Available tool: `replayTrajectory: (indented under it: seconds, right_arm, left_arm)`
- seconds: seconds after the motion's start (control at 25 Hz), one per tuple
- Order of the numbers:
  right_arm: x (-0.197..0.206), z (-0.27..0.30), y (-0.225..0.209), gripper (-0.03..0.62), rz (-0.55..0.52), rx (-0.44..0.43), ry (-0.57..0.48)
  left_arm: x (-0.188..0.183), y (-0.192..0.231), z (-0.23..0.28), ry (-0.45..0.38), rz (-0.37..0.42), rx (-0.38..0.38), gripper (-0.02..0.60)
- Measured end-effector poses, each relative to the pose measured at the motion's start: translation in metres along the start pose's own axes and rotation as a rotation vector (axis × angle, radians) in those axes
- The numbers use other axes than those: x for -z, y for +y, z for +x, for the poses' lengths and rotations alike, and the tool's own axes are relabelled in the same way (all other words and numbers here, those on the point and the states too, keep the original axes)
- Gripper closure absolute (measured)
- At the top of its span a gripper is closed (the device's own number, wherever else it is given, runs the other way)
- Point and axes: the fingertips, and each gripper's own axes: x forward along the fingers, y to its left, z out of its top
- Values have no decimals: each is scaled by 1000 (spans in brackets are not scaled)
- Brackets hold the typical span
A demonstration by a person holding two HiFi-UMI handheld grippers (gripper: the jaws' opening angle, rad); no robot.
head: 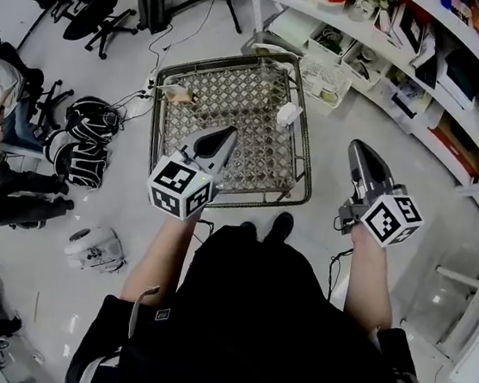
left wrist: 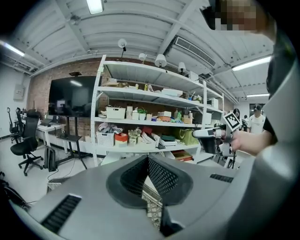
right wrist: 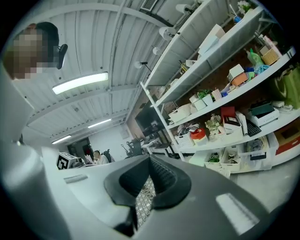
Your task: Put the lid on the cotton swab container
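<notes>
Here, left gripper (head: 227,133) over near edge of wire-mesh table (head: 303,182), right gripper (head: 357,147) beyond its right rim, both jaws closed, empty, white object (head: 288,114) on it indistinct.

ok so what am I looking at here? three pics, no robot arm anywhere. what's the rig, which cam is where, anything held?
There is no robot. A person holds a hand-held gripper in each hand, the left gripper and the right gripper. The black-and-white marker cube is part of the gripper.

The head view is shot from the person's head, looking steeply down. Each of the other two views comes from a camera riding on one gripper, looking along its jaws at the shelves.

Below the grippers is a wire-mesh table with a raised rim. Two small things lie on it: a brownish object near the far left and a white object at the right edge. They are too small to tell container from lid.

Both pairs of jaws are together, with nothing between them.
</notes>
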Motion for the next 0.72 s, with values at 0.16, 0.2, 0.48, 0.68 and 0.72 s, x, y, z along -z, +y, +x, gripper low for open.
replayTrajectory:
  seconds: [0.16, 0.2, 0.48, 0.68, 0.72]
  right_arm:
    - [6, 5, -5, 583, 19, 1, 23]
    - [6, 7, -5, 583, 20, 4, 27]
    - [8, 26, -4, 583, 5, 48, 48]
    - [18, 53, 2, 583, 9, 68, 82]
    - [19, 58, 5, 583, 9, 71, 87]
  left_arm:
    - [2, 7, 14, 1, -20, 3, 575]
    - [2, 8, 17, 0, -21, 7, 575]
    - [1, 25, 35, -29, -47, 57, 575]
    - [6, 42, 44, -23, -52, 94, 575]
    - [7, 45, 46, -19, -51, 101, 575]
